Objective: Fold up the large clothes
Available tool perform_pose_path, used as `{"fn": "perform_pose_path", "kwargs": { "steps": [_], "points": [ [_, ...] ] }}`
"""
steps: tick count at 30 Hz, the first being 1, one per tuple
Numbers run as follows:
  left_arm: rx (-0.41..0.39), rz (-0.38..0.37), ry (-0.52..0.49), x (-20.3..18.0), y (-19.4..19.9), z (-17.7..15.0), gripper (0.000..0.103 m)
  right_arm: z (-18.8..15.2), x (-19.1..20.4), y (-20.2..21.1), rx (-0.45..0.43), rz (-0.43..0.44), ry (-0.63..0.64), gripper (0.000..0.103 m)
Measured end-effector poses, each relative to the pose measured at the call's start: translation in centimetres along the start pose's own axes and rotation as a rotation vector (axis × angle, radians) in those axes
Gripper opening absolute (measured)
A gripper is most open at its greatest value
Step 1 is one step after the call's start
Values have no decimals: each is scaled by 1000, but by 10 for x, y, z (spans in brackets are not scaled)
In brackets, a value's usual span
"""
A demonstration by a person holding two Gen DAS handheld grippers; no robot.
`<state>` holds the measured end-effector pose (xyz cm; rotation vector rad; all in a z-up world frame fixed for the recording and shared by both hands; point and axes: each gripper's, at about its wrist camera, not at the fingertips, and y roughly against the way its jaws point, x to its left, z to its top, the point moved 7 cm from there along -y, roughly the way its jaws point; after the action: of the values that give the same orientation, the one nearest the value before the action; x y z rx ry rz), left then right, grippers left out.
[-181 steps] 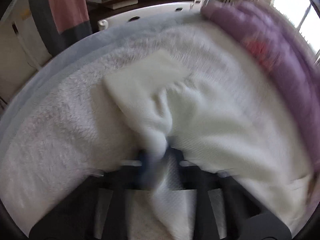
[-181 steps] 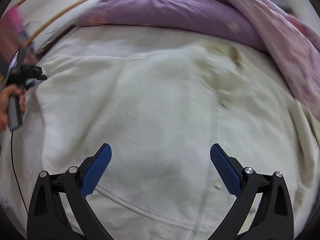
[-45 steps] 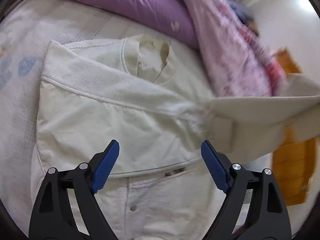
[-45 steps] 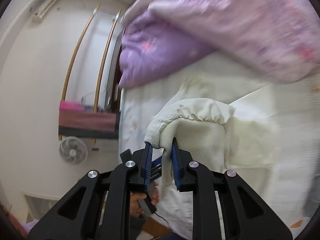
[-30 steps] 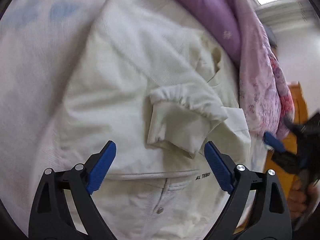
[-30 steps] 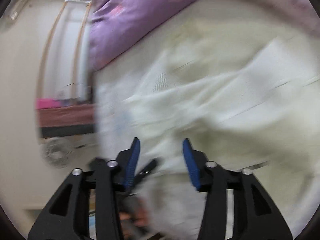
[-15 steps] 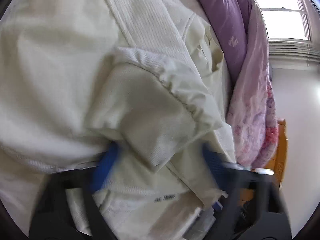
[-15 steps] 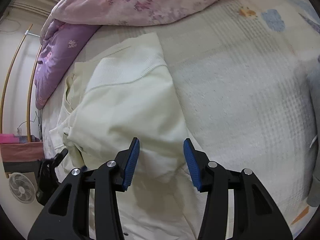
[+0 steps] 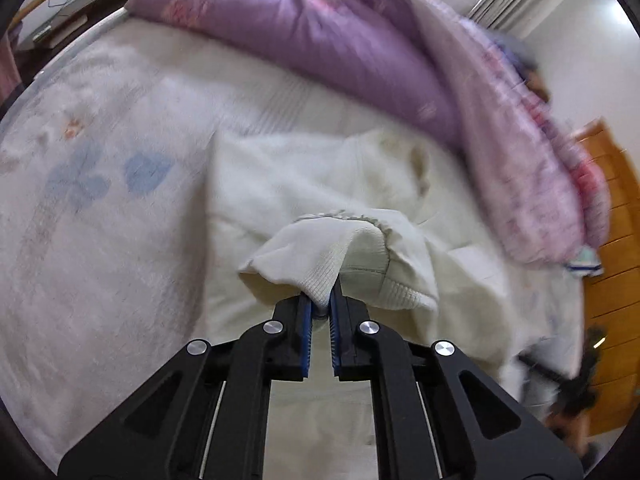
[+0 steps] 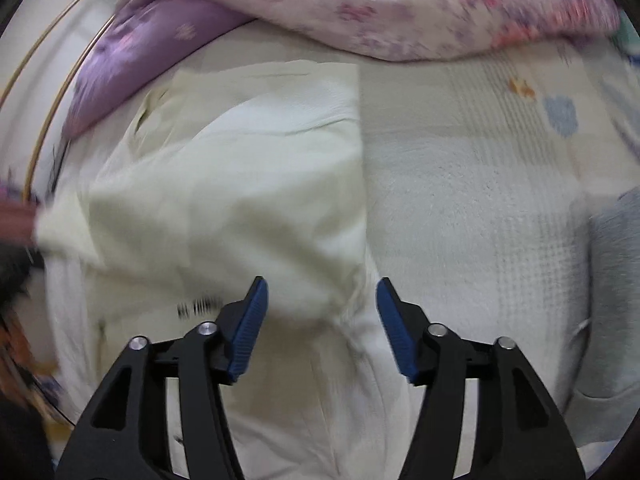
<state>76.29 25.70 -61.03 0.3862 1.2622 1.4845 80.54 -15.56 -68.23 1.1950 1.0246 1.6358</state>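
Note:
A cream-white jacket (image 9: 280, 176) lies spread on the bed with its sleeves folded across the body. My left gripper (image 9: 319, 312) is shut on the ribbed cuff of a sleeve (image 9: 320, 248) and holds it lifted above the jacket. In the right wrist view the same jacket (image 10: 240, 184) fills the left half. My right gripper (image 10: 320, 316) hovers over the jacket's right edge, its jaws opening, and nothing is pinched between the blue pads (image 10: 248, 320).
A purple quilt (image 9: 320, 24) and a pink floral quilt (image 9: 532, 152) are heaped along the far side of the bed. A pale patterned blanket (image 10: 480, 184) covers the mattress. A grey garment (image 10: 612, 280) lies at the right. A wooden door (image 9: 616, 240) stands right.
My left gripper has shut on the sleeve cuff and lifted it off the jacket. My right gripper's jaws have spread wider over the jacket's edge.

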Motion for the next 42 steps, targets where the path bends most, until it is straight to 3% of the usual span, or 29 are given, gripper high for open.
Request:
{"fn": "perform_pose_path", "kwargs": {
  "steps": [4, 7, 8, 9, 11, 12, 16, 20, 21, 23, 27, 30, 34, 36, 39, 41, 42],
  "points": [
    [-31, -51, -54, -28, 14, 10, 7, -15, 28, -20, -23, -39, 146, 64],
    [-33, -66, -81, -40, 17, 12, 7, -4, 35, -46, -76, -139, 213, 58],
    [-39, -59, -92, -44, 18, 14, 7, 1, 29, -46, -108, -143, 176, 44],
    [-49, -51, -105, -49, 19, 17, 7, 8, 21, -42, -145, -108, 117, 23],
    [-51, -63, -124, -52, 22, 19, 7, 19, 4, -25, -217, -110, 43, 9],
    [-50, -67, -139, -56, 23, 17, 7, 24, -2, -10, -275, -98, 15, 8],
    [-33, -48, -227, -65, 18, 5, 7, 24, -16, 6, -338, -140, 23, 9],
    [58, 37, -257, -42, -15, -21, 7, -2, -30, -36, -173, -216, -9, 17],
    [97, 64, -259, -30, -24, -30, 7, -12, -34, -45, -118, -201, -51, 28],
    [152, 107, -250, -6, -39, -46, 7, -25, -42, -45, -113, -175, -128, 39],
    [223, 169, -199, 38, -62, -67, 7, -31, -33, -44, -78, -97, -160, 41],
    [203, 137, -172, 45, -61, -68, 7, -32, -11, -19, -56, -71, -135, 45],
    [168, 141, -218, 40, -54, -64, 7, -9, 13, 19, -169, -28, -111, 51],
    [158, 117, -217, 36, -50, -62, 7, 15, 32, 20, -198, 54, -85, 49],
    [121, 80, -211, 23, -35, -57, 7, 38, 77, 12, -161, 186, -24, 47],
    [98, 146, -233, 24, -32, -52, 7, 52, 93, 0, -168, 157, -9, 46],
    [97, 169, -233, 27, -34, -51, 7, 57, 99, -5, -183, 143, 7, 37]
  ]
}}
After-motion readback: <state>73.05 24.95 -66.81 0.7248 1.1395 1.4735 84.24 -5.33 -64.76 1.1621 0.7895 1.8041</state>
